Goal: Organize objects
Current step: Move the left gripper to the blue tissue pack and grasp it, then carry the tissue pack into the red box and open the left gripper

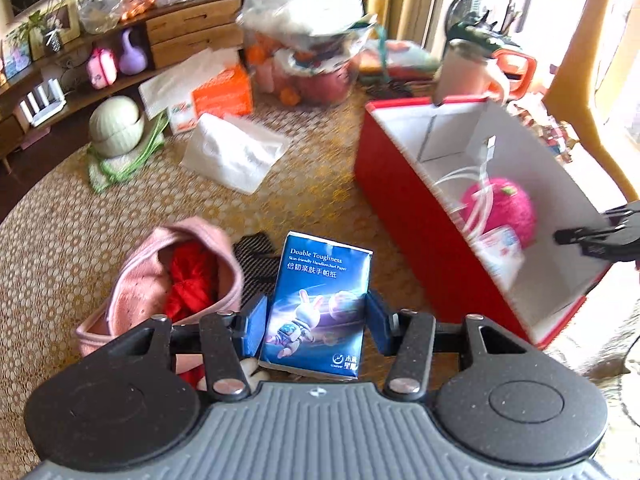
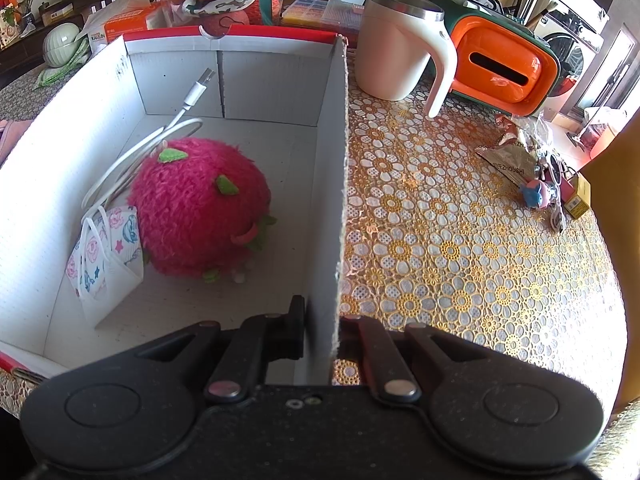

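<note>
- Left wrist view: the left gripper [image 1: 316, 316] was clamped on a blue tissue pack [image 1: 318, 306], its blue pads [image 1: 256, 322] pressed against the pack's two long sides.
- The pack stood roughly upright between the jaws; its glossy wrapper carried the words "Double Toughness", a line of Chinese text and a cartoon astronaut rabbit.
- At 9 o'clock from the pack lay a pink knitted hat [image 1: 160, 284] with red fabric [image 1: 190, 280] bunched inside it, resting on the gold floral tablecloth [image 1: 120, 200].
- At 2 o'clock from the pack sat the red box [image 1: 412, 216], open on top with a white interior, well apart from the pack.
- Inside the box showed a pink plush ball [image 1: 502, 208], a coiled white cable [image 1: 472, 188] and a patterned face mask [image 1: 500, 248].
- The right gripper [image 1: 592, 236] entered at the 3 o'clock edge of the view, at the box's far wall.
- Right wrist view: the right gripper [image 2: 320, 332] was closed narrowly on the box's side wall [image 2: 334, 184], one finger [image 2: 294, 328] inside and the other outside.
- Within the box, the pink plush ball [image 2: 200, 208] with green felt leaves sat at 11 o'clock from the gripper, the mask [image 2: 106, 252] touching it at 9 o'clock and the USB cable [image 2: 160, 136] curling behind.
- Outside, at 1 o'clock, stood a cream mug [image 2: 394, 44] beside an orange tissue holder [image 2: 502, 68].
</note>
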`<state>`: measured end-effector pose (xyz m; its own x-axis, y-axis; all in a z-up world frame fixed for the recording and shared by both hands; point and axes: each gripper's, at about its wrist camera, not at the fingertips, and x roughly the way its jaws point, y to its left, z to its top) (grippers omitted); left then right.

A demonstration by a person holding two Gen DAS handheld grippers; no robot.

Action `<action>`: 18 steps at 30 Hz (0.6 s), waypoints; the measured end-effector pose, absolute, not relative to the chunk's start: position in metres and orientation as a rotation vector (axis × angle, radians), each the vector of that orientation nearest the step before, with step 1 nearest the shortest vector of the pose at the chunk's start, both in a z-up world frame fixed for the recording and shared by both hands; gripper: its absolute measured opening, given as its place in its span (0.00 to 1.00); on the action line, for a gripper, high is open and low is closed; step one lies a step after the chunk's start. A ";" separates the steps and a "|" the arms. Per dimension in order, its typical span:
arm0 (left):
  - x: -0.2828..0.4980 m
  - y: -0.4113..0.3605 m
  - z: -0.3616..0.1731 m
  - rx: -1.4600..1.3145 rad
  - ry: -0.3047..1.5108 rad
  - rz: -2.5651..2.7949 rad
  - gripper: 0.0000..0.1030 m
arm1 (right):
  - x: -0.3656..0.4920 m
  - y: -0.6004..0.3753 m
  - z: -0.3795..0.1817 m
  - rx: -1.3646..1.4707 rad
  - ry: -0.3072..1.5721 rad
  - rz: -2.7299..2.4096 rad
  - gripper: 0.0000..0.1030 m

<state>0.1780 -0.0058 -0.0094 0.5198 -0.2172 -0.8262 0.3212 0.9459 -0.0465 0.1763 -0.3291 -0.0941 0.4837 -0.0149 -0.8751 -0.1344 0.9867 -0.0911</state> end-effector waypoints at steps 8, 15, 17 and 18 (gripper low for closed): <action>0.177 -0.058 0.023 0.136 0.928 -0.438 0.49 | 0.177 -0.331 -0.094 -0.148 1.066 0.073 0.06; 0.181 -0.111 0.029 0.183 0.905 -0.516 0.49 | 0.177 -0.330 -0.094 -0.144 1.065 0.073 0.06; 0.182 -0.126 0.027 0.196 0.910 -0.539 0.49 | 0.177 -0.331 -0.094 -0.143 1.065 0.074 0.06; 0.181 -0.133 0.025 0.205 0.912 -0.550 0.49 | 0.177 -0.330 -0.094 -0.143 1.065 0.075 0.06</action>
